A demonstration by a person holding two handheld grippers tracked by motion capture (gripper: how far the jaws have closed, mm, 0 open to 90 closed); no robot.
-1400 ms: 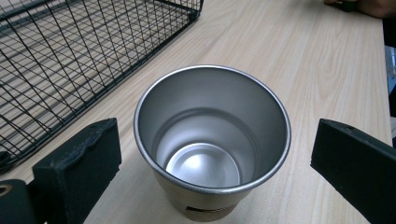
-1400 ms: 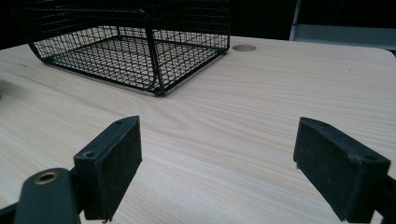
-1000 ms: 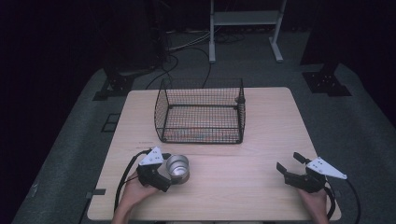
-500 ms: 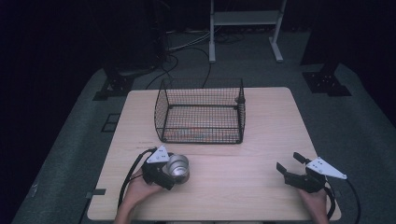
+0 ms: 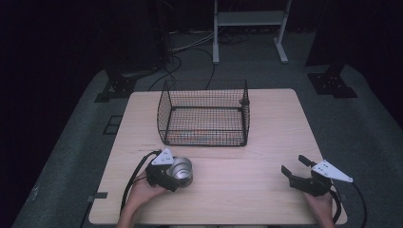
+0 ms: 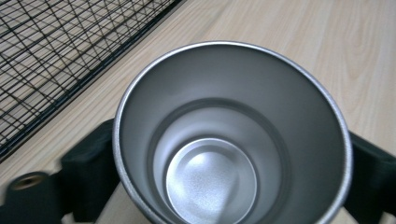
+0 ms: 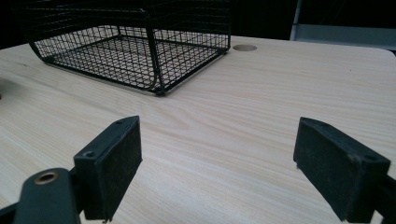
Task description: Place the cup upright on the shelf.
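Sideways steel cup point(image 5: 181, 170), mouth toward basket point(image 5: 205, 114), in left claw point(image 5: 172, 174); right claw point(image 5: 298, 172) agape.

A pale wooden table point(image 5: 266, 142) bears a wire basket point(image 5: 205, 114).

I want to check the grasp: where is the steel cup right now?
In the high view, the round silver steel cup sits near the table's front left, between the left gripper fingers, just in front of the black wire basket.
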